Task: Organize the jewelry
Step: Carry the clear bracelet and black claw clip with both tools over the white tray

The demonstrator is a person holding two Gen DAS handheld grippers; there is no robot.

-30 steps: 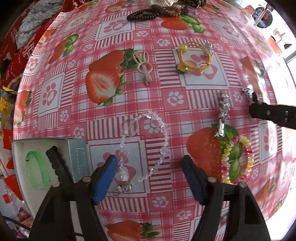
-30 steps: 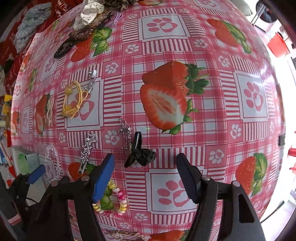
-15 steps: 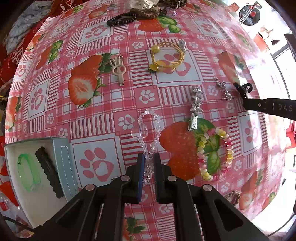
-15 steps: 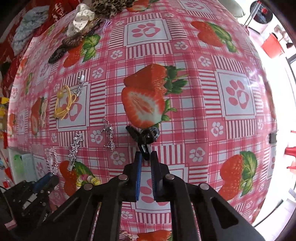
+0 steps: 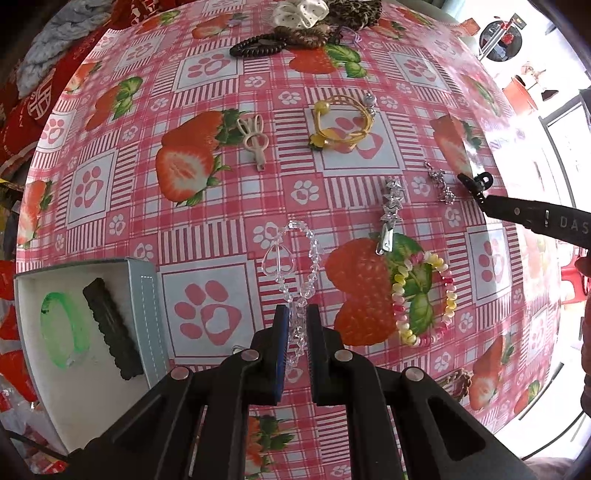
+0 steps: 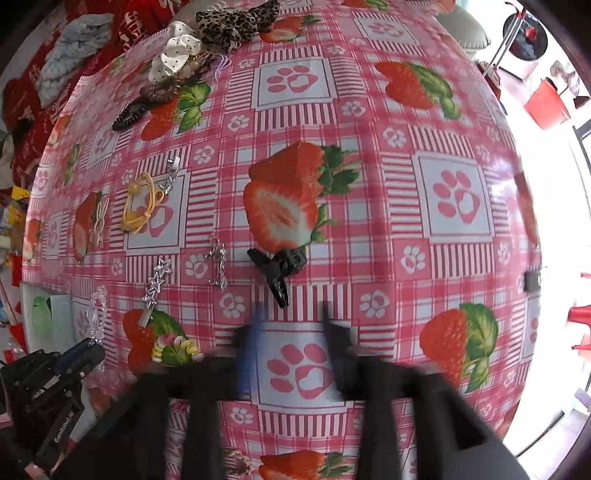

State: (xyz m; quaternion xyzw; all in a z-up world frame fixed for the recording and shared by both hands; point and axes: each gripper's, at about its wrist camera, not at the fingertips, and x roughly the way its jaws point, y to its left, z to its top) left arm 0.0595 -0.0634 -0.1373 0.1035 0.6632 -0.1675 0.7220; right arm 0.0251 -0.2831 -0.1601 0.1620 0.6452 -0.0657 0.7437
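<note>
Left to right, on a pink checked strawberry-and-paw-print tablecloth (image 5: 207, 236):

- An open grey box with white lining (image 5: 147, 310) is seen at the left edge. A translucent green ring-shaped piece (image 5: 61, 334) and a long black hair clip (image 5: 112, 328) lie inside it.
- The left gripper (image 5: 297, 325) is clamped on a clear crystal bead bracelet with a heart-shaped charm (image 5: 291, 254). The strand is pinched between the blue pads; the loop and charm extend ahead of the tips.
- A cream bunny-shaped hair clip (image 5: 255, 142) and a yellow corded bracelet with beads (image 5: 341, 125) lie farther back, apart from each other.
- A silver star-studded hair clip (image 5: 390, 210) lies just above a pastel multicoloured bead bracelet (image 5: 421, 299).
- A small silver sparkly pendant (image 6: 218, 264) lies beside a black claw hair clip (image 6: 279, 267).
- The right gripper (image 6: 291, 314) is blurred; its jaws have just been opening and stand apart. The black claw clip lies just ahead of the tips, apparently unheld, though blur makes contact hard to judge.
- Scrunchies and dark hair ties (image 5: 295, 26) are piled at the far edge.
</note>
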